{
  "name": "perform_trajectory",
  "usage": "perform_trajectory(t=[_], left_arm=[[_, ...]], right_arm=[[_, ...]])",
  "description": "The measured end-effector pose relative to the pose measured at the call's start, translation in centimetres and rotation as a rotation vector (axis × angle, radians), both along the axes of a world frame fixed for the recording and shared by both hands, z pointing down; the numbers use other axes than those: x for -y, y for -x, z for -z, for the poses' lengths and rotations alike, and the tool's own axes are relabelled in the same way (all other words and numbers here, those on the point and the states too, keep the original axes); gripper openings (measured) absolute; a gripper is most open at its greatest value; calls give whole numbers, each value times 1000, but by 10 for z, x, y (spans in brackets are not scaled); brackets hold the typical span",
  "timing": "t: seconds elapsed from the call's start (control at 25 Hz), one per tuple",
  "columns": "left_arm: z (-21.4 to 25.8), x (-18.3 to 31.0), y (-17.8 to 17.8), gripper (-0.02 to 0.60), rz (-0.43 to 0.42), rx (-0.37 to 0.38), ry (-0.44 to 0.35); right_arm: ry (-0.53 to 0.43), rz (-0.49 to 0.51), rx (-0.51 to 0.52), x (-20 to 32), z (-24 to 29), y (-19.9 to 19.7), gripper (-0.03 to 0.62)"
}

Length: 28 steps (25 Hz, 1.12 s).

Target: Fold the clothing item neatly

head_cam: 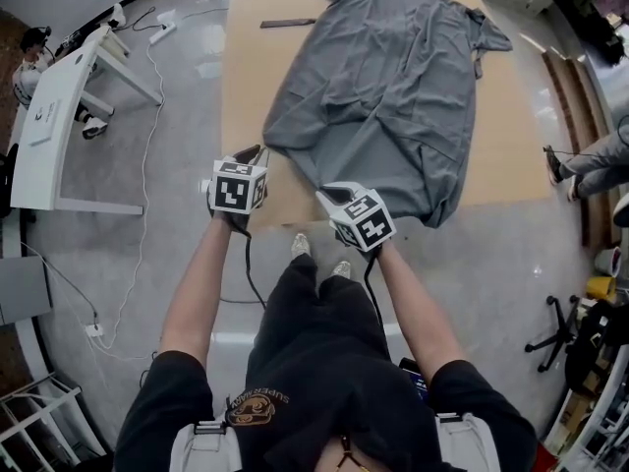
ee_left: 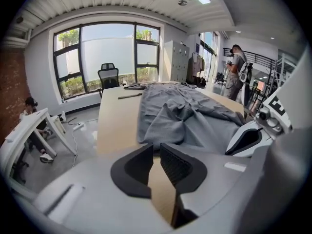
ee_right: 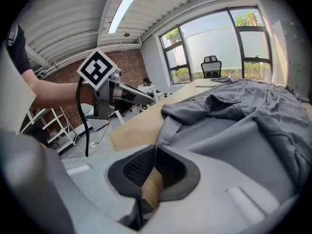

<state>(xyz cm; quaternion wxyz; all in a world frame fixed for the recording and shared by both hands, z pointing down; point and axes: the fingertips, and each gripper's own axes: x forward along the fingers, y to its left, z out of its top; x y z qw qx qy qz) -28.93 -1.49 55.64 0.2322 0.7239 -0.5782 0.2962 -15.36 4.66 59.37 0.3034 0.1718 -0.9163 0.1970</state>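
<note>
Folding looks not yet begun: the grey shirt (head_cam: 383, 87) lies spread on the worktop (head_cam: 246, 67), hem at its near edge, where the left gripper (ee_left: 156, 146) hangs slightly spread and empty and the right gripper (ee_right: 155, 148) pressed together on nothing, so each must next pinch a hem corner.

A bare strip of the wooden table (head_cam: 246, 77) runs open along the left of the grey shirt (head_cam: 383, 77), blocked only by a dark flat bar (head_cam: 287, 24) at its far end. A white desk (head_cam: 59, 116) stands well apart, across open floor.
</note>
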Motion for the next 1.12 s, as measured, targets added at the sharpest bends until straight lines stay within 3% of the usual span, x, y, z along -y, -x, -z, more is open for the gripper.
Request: perform_trajectory(t=[0.2,0.44,0.64,0.72,0.96,1.12], left_arm=[[10,19,-48,81,-223,-1,-25],[-22,50,-90,171,-453,59,51],[-53,66,-92,155,-526,157,102],[-55,66,-90,43,-540,172,104],[-27,50,-68,29,-561,69,67],[-20,38,-44,28,-569,44,62]], right_arm=[[2,-78,-39,-2,-9,-2,21],[31,-199,-66,1,-17,2,21],[53,-306,-53,4,-20,-3,21],[63,-347,-52,4,-20,-7,21],[55,-442,-81,2,-21,-25,21],[48,-501,-49,4,-12,-26,32]])
